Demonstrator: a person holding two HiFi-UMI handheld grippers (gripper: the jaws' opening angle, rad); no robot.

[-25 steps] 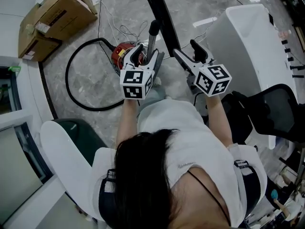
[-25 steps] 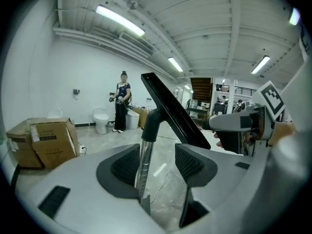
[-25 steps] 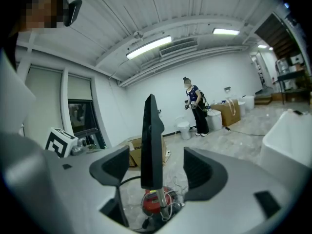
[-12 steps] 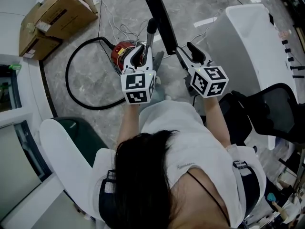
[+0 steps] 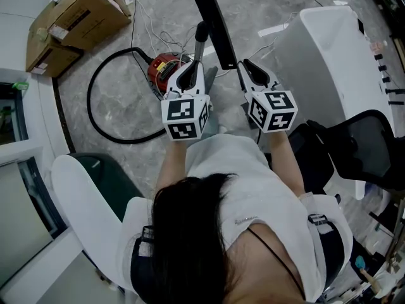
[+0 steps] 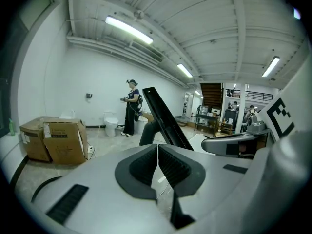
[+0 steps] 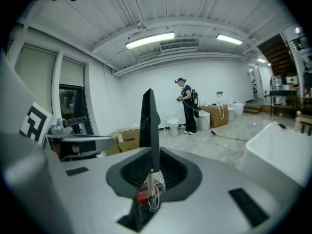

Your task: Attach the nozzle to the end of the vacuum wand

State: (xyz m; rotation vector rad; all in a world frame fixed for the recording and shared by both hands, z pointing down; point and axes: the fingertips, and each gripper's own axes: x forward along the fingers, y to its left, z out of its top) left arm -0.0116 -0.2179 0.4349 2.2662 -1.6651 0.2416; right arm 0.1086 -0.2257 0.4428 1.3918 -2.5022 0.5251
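**Getting a hold on the nozzle before mating it to the wand**

Head view: my left gripper (image 5: 199, 66) and right gripper (image 5: 241, 64) sit side by side. The black nozzle (image 5: 212, 21) slants up and away from just ahead of the right one's tips. The grey wand (image 5: 200, 40) rises just ahead of the left one's, with the red vacuum (image 5: 163, 68) on the floor below it.
Left gripper view: the jaws have just been closing and meet with nothing between them. Wand and nozzle stand just past the tips, and I cannot tell whether they are joined.
Right gripper view: the jaws have just been closing and appear to pinch the nozzle's thin edge, upright between the pads.
I judge this to be the grasping step. The next move calls for the left gripper to open around the wand, then for the nozzle to be lined up and pushed on.
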